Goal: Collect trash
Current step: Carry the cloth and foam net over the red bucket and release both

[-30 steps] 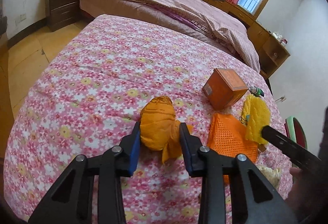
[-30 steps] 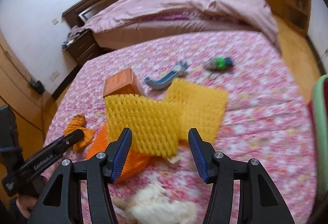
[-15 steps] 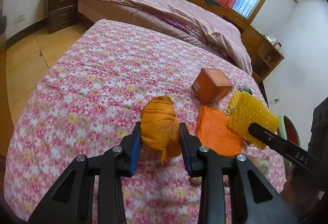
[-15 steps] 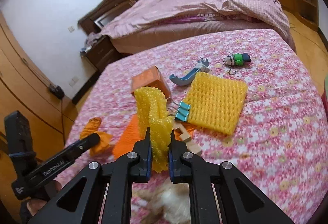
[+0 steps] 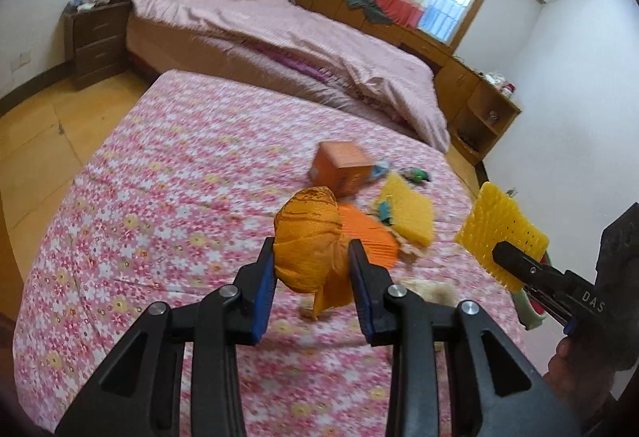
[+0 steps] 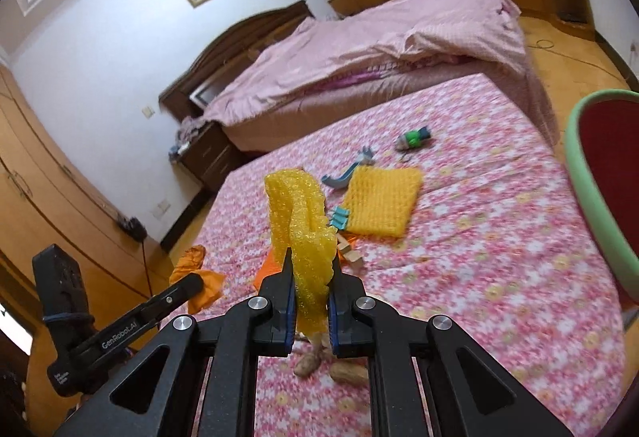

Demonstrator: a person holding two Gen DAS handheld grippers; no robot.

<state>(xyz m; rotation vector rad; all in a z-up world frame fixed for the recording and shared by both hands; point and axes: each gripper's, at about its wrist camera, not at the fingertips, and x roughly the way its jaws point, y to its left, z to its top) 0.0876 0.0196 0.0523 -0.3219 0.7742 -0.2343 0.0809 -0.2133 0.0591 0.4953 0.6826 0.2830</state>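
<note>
My left gripper (image 5: 313,257) is shut on a crumpled orange bag (image 5: 309,241), held above the flowered bed (image 5: 159,197). The same bag (image 6: 197,277) shows at the left gripper's tip in the right wrist view. My right gripper (image 6: 311,269) is shut on a folded yellow foam net (image 6: 301,221), lifted off the bed; from the left wrist view that net (image 5: 499,233) hangs at the right. On the bed lie a second yellow foam net (image 6: 381,201), an orange mesh piece (image 5: 367,233) and peanut shells (image 6: 347,371).
An orange box (image 5: 339,165), a blue toy slide (image 6: 347,173), a small green toy (image 6: 413,139) and wooden blocks (image 6: 349,253) lie on the flowered bed. A green-rimmed red bin (image 6: 599,189) stands at the right. A second bed (image 6: 379,49) lies beyond.
My right gripper closed on the yellow foam net and lifted it off the bed. Both grippers rose and drew back; the left kept hold of the orange bag.
</note>
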